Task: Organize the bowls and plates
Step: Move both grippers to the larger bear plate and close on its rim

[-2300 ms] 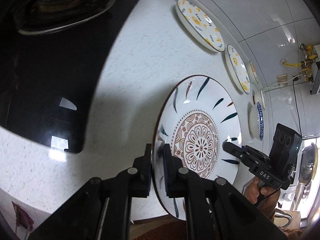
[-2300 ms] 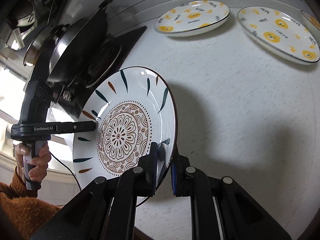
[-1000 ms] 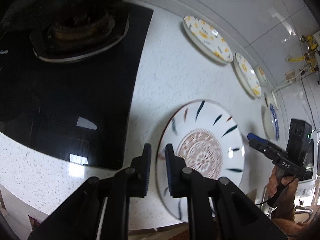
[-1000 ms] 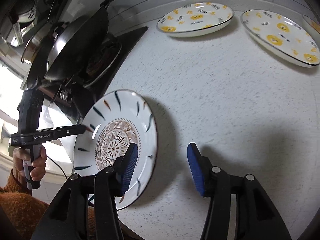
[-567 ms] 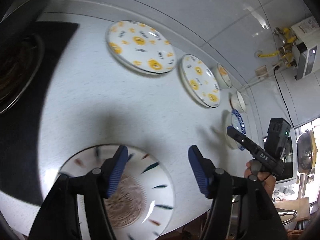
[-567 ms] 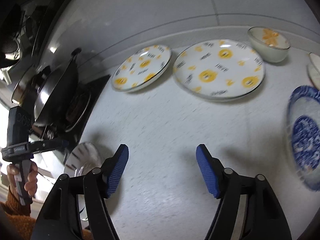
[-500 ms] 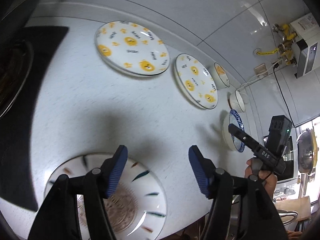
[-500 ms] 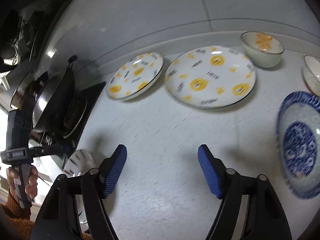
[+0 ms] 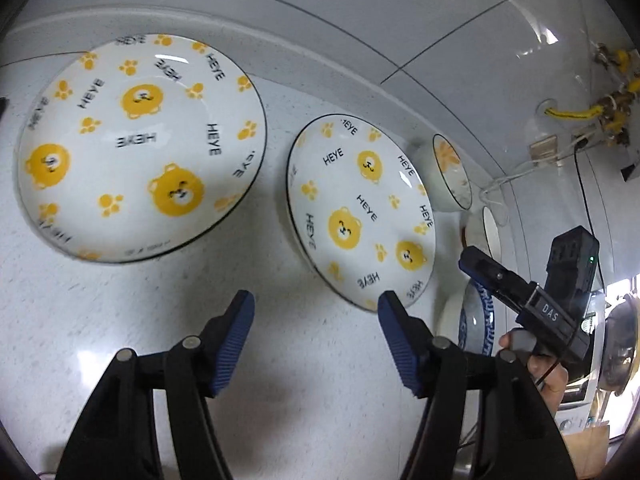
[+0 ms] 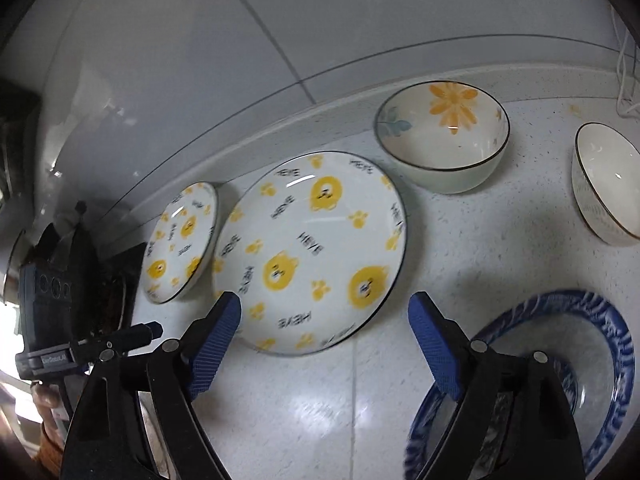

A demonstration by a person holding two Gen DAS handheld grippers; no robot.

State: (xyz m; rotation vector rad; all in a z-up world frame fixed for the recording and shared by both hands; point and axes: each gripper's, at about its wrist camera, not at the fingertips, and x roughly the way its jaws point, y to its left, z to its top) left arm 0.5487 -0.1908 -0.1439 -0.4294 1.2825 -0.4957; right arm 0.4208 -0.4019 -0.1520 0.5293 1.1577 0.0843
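"HEYE" on bear plates (image 9: 140, 148), "DAS" on right gripper (image 9: 474, 266)

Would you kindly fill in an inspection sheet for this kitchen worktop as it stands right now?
Surface: speckled white counter, lit, with shadows.
Job's things: two bear plates, the larger-looking beside the other, apart; flower bowl and plain bowl behind; blue patterned bowl in front.
Clutter: nothing seen.
Grippers: left tongs open, nothing between them; right tongs opening, nothing between them, above the larger plate's near rim.
Cables: white cord at the wall; black cable down the tiles.
Surroundings: tiled wall, yellow gas fittings.
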